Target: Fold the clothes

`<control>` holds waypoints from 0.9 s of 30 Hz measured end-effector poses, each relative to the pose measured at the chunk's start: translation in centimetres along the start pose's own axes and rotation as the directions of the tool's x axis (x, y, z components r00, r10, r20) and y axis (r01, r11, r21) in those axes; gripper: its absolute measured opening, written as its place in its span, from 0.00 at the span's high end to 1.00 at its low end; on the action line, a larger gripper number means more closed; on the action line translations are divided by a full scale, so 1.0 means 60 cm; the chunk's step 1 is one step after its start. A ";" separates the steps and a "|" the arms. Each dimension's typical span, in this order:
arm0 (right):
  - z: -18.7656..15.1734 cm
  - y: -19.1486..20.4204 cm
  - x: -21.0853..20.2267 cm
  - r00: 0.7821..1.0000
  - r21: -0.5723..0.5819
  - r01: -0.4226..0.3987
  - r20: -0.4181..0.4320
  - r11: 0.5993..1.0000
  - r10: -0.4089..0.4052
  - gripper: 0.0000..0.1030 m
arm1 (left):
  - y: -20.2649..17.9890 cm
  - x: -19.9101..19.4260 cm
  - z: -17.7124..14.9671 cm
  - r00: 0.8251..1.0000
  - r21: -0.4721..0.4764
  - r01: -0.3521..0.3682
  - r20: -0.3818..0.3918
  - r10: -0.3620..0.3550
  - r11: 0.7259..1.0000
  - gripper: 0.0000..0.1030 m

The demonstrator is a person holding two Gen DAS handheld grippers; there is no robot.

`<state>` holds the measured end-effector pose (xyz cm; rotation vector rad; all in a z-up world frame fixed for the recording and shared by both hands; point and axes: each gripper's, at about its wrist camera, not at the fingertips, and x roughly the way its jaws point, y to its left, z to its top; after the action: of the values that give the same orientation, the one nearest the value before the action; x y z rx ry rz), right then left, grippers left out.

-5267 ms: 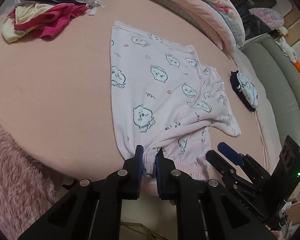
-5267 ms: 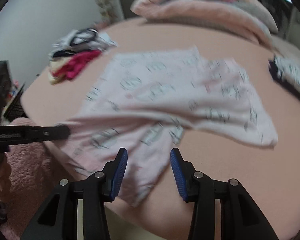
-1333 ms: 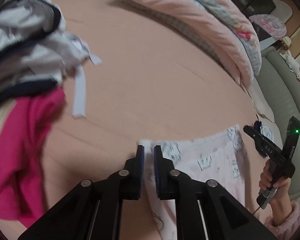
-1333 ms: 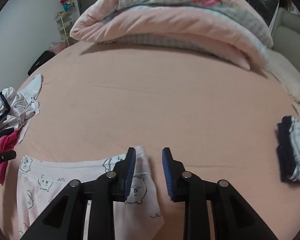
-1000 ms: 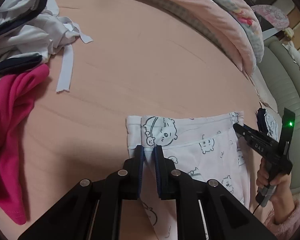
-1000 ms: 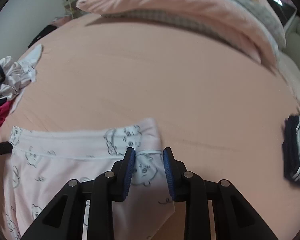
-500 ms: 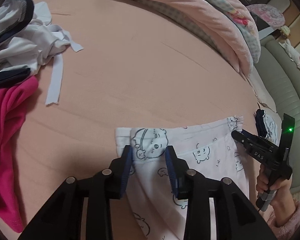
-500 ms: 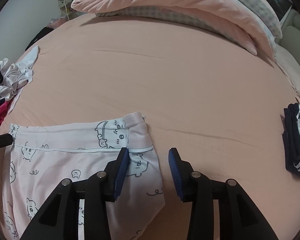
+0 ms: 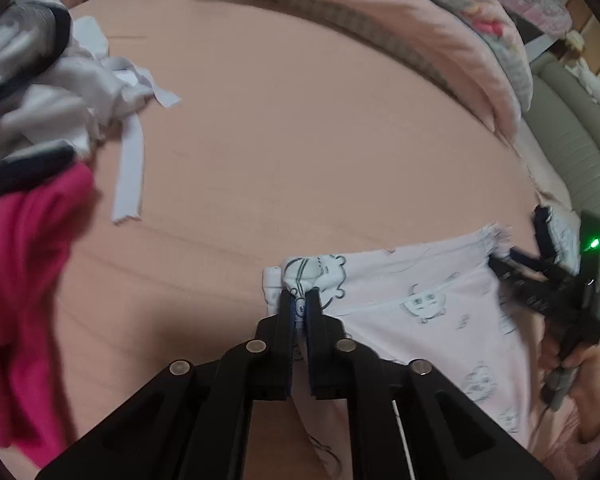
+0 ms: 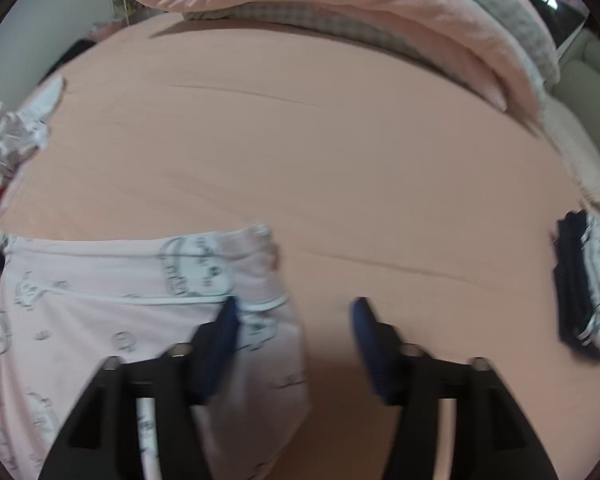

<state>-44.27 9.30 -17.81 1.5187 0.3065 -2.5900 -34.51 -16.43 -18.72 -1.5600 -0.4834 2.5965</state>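
The pink printed garment (image 9: 432,312) is thin, floppy and light, so I'd pinch it at corners or hems, since anywhere in the middle would just bunch up. It's lying doubled over at the near edge of the bed (image 9: 300,140), long axis running left to right, its folded-over band on the far side. The left gripper (image 9: 300,312) is clamped tight on the far left corner, while the right gripper (image 10: 296,320) hangs wide open over the right corner, holding nothing.

Pink bed (image 10: 340,140): printed garment (image 10: 100,300), clothes pile (image 9: 32,128), folded quilt (image 10: 360,12).
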 end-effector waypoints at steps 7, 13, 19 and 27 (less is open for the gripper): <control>-0.056 -0.033 -0.137 0.982 0.156 -0.183 0.075 0.971 0.173 0.42 | -0.030 -0.107 -0.050 0.999 -0.005 0.015 0.033 -0.015 1.000 0.94; -0.203 0.035 -0.252 0.955 0.085 -0.295 0.049 0.952 0.292 0.42 | -0.074 -0.146 -0.180 0.989 -0.031 0.148 -0.022 -0.149 0.989 0.94; -0.328 0.050 -0.252 0.942 0.116 -0.330 -0.020 0.937 0.334 0.42 | -0.079 -0.171 -0.284 0.973 -0.089 0.221 -0.047 -0.226 0.971 0.94; -0.401 0.061 -0.271 0.937 0.146 -0.338 -0.036 0.930 0.347 0.42 | -0.068 -0.149 -0.335 0.970 -0.123 0.225 -0.065 -0.235 0.966 0.94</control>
<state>-15.18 11.45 -15.44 1.5355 -0.1289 -2.3322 -13.10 -9.99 -18.59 -1.5294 -0.7701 2.3619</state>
